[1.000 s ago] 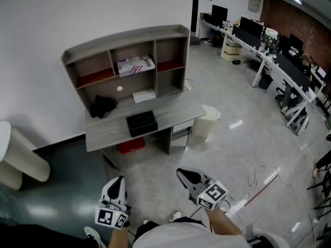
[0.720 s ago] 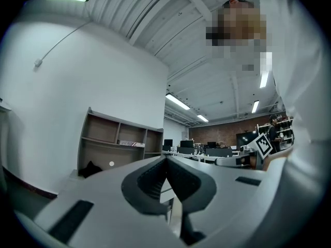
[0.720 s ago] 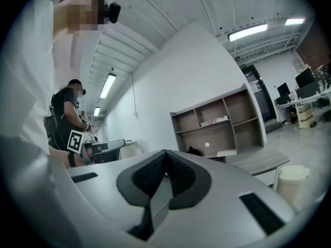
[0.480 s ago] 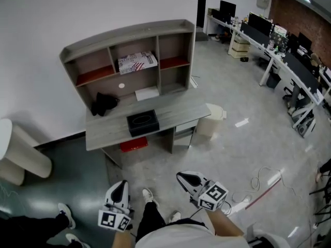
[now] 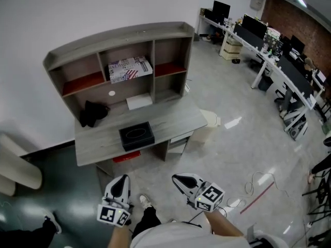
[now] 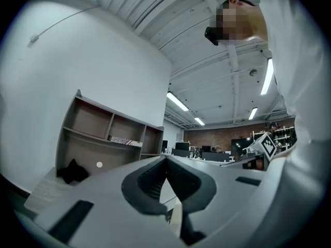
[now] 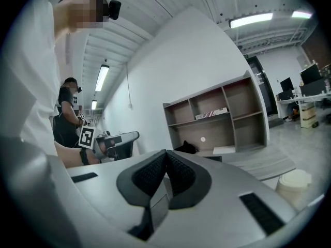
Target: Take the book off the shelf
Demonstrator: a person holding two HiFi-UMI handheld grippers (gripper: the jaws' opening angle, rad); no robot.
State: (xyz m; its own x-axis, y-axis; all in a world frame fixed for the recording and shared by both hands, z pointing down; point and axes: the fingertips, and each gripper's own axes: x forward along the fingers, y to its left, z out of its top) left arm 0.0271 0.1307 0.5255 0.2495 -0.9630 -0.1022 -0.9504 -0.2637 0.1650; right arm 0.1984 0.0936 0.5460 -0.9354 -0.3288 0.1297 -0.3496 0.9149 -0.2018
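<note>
Head view: grey desk (image 5: 176,119) against a white wall, with a shelf unit (image 5: 118,34) standing on its back edge; the unit has three upper compartments and an open space below them.

Book (image 5: 129,68): lies flat on the board of the middle upper compartment; its cover shows red and white stripes and print; nothing touches it. The compartments to either side of it have red floors.

On the desk top: black box (image 5: 136,135) near the front edge; dark cloth bundle (image 5: 92,112) at the back left, under the shelf unit; flat white sheet (image 5: 139,102) at the back, below the book's compartment. A red thing (image 5: 125,157) sits under the desk; a white bin (image 5: 210,120) stands on the floor just beside the desk's right end.

Left gripper (image 5: 121,180): low in the head view, pointing toward the desk, well apart from it; its own view shows the jaws closed tip to tip with nothing between them.

Right gripper (image 5: 179,179): beside the left one, also aimed at the desk and well short of it; jaws pressed together, empty.

Both gripper views show the shelf unit ahead with the book on its board.

Far right: rows of office tables (image 5: 258,45) with monitors; a cable (image 5: 254,180) lies on the grey floor.
</note>
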